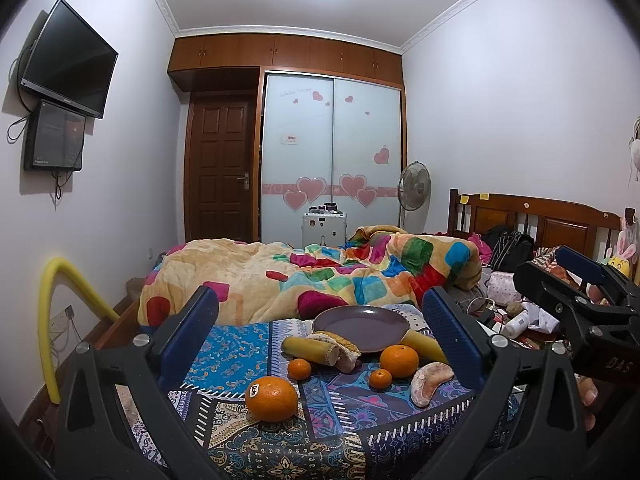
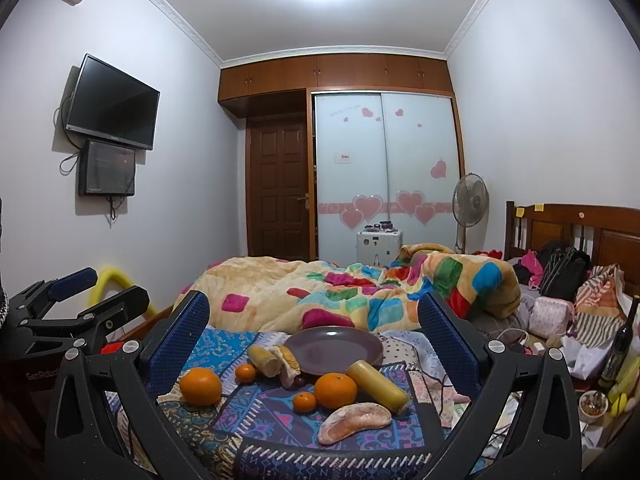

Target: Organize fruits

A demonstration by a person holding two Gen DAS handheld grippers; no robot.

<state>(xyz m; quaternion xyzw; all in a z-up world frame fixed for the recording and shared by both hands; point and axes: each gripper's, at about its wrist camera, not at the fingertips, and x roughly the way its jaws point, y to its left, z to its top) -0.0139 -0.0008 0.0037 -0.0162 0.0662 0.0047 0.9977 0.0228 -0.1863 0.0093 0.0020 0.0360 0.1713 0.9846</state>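
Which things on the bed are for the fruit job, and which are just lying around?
For the job:
- purple plate, nothing on it
- two big oranges
- two small oranges
- peeled fruit wedge
- yellow stalks

Just lying around:
- colorful blanket
- black backpack
- dark bottle
- fan

Plate (image 2: 334, 346) dull purple. Oranges bright orange, front one (image 1: 272, 399) with white sticker. Pomelo segment (image 2: 355, 422) pale pink. Cloth (image 1: 236, 352) under fruit blue-purple, paisley and geometric print. Blanket (image 1: 280, 280) beige with multicoloured patches. Gripper pads (image 1: 454, 330) dark blue, perhaps dotted.
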